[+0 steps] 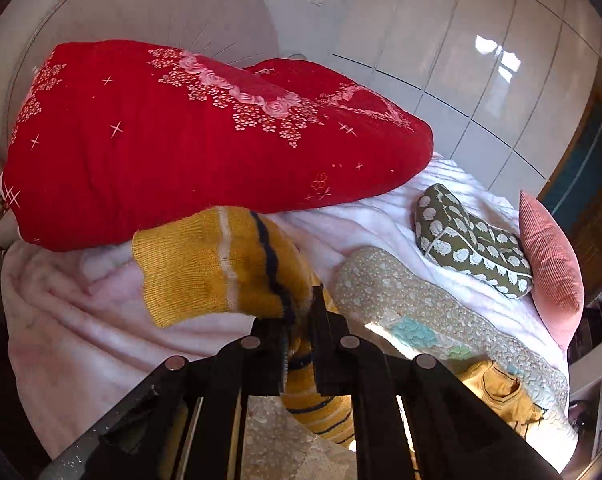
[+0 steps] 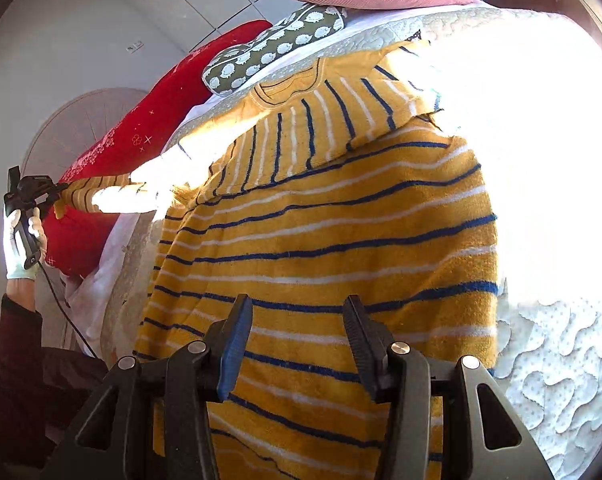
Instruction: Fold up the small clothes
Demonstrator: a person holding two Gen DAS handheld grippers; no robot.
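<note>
Sunlit bedding, a quilted cover (image 2: 549, 360) over white blanket, carries the yellow striped sweater (image 2: 321, 232), which lies flat with its collar toward twelve o'clock in the right wrist view. Clenched on the sleeve (image 1: 221, 264) just behind its cuff, the left gripper (image 1: 297, 344) holds it raised off the bed at nine o'clock, while the right gripper (image 2: 297, 340) hovers released over the hem. Judging by this, the sleeve fold is in hand; next, that sleeve must be carried across the body and laid flat.

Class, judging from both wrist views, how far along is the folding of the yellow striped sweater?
Done: one sleeve already lies folded across the sweater. In hand: the left gripper is shut on the other sleeve, lifted off the bed. Left: lay it across, then fold the body; the right gripper hovers open.
</note>
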